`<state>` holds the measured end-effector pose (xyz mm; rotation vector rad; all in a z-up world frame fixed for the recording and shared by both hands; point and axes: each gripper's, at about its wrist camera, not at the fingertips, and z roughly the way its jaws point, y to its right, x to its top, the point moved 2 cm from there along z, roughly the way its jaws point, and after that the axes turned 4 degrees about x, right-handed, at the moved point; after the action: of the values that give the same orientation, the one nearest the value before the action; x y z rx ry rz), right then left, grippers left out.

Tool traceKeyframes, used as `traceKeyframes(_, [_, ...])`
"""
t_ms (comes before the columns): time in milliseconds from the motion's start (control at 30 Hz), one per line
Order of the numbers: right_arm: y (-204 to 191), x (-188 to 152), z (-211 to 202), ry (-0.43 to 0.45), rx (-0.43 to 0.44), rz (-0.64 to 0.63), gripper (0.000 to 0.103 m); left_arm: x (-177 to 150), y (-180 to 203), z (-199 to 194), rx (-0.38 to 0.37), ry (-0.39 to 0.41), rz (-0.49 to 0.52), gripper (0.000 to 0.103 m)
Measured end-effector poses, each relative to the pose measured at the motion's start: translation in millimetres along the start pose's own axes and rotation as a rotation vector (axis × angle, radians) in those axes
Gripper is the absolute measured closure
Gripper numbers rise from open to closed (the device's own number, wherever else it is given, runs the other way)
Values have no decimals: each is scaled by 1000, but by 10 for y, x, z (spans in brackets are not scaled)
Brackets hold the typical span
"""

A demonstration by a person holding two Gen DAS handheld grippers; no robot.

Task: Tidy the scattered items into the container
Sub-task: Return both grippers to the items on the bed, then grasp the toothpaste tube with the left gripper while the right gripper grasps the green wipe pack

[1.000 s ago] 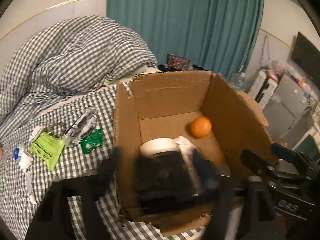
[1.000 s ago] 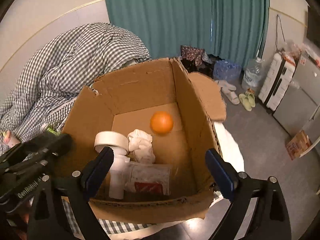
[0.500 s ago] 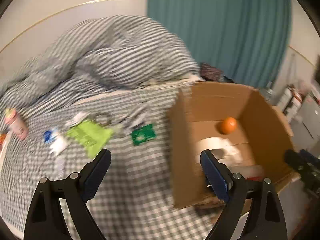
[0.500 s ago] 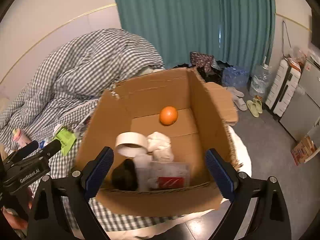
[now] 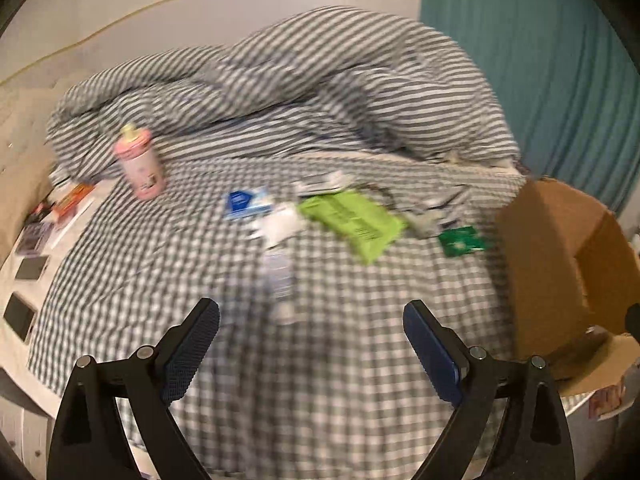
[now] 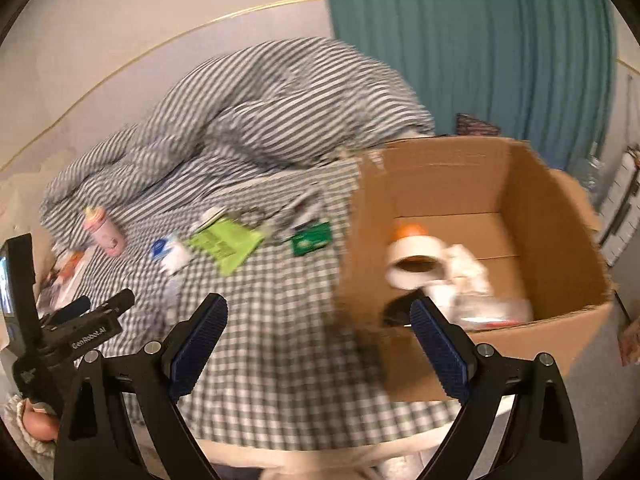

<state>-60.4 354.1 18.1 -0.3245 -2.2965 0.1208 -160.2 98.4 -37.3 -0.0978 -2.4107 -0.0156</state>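
The cardboard box (image 6: 560, 216) stands on the checked bed at the right; it also shows at the right edge of the left wrist view (image 5: 552, 264). Inside it lie a roll of white tape (image 6: 412, 256), an orange (image 6: 408, 230), a white crumpled cloth (image 6: 466, 268) and a clear packet (image 6: 496, 312). Scattered on the bed are a lime green packet (image 5: 352, 220), a dark green sachet (image 5: 460, 242), a blue-and-white pack (image 5: 244, 202), white wrappers (image 5: 280, 226) and a pink bottle (image 5: 140, 164). My left gripper (image 5: 312, 344) is open and empty above the bed. My right gripper (image 6: 316, 340) is open and empty by the box's near left corner.
A rumpled checked duvet (image 5: 304, 92) is heaped at the back of the bed. Books, cards and dark flat devices (image 5: 32, 240) lie along the left edge. A teal curtain (image 6: 480, 40) hangs behind the box. Both views are motion-blurred.
Both grippers have swung left, away from the box and toward the scattered items. A dark item that the left gripper held over the box now lies inside it.
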Motion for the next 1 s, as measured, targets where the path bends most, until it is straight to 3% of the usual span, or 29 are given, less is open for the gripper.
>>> traceKeyframes(300, [-620, -53, 419, -44, -24, -159, 10, -139, -550, 625, 33, -88, -111, 7])
traceKeyframes(500, [-595, -70, 794, -101, -69, -180, 10, -151, -490, 1157, 21, -144, -129, 7])
traceKeyframes(800, [-494, -52, 1347, -175, -108, -193, 10, -133, -204, 1863, 39, -202, -71, 8])
traceKeyframes(867, [-505, -49, 1418, -173, -129, -212, 10, -146, -195, 1950, 44, -215, -68, 18])
traceKeyframes(900, [-514, -47, 1442, -172, -139, -221, 10, -151, -199, 1972, 46, -213, -68, 29])
traceKeyframes(933, [-525, -44, 1460, -171, -146, -228, 10, -151, -206, 1966, 31, -206, -70, 49])
traceKeyframes(1000, [-548, -33, 1484, -169, -141, -231, 10, -136, -201, 1929, -1, -198, -63, 74])
